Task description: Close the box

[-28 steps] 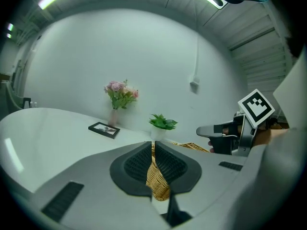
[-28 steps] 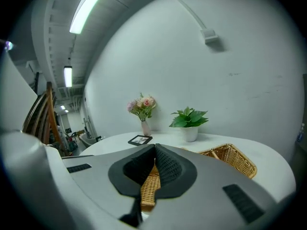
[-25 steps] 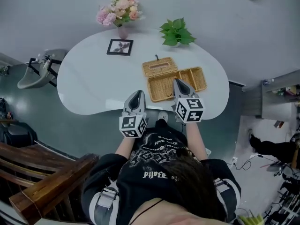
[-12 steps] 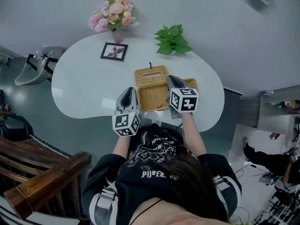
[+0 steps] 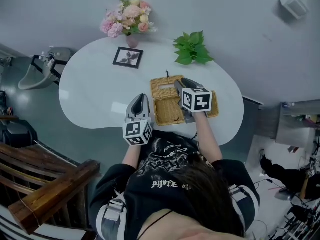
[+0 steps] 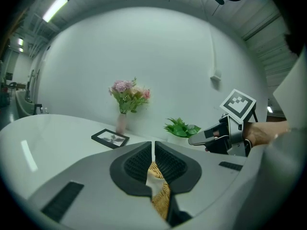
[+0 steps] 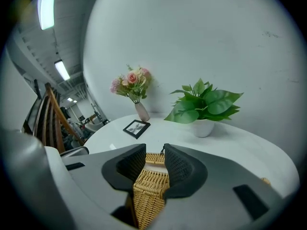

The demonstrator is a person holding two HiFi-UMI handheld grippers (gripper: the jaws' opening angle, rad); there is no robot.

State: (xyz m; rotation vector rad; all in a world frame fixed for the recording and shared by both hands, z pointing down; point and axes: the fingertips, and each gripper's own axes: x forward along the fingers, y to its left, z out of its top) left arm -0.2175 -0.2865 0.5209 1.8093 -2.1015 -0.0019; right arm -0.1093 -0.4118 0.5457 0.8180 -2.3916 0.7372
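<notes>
wicker box (image 5: 166, 111) lies open; vase (image 5: 132, 40) holds pink flowers (image 5: 127, 21).

Light: cool, even, from ceiling tube lamps (image 6: 54, 7).
Glare: pale lamp streak on the white table (image 6: 53, 133).
Distortion: strong fisheye with black vignette in both gripper views.
Focus: gripper-view rims soft; head view sharp.
</notes>
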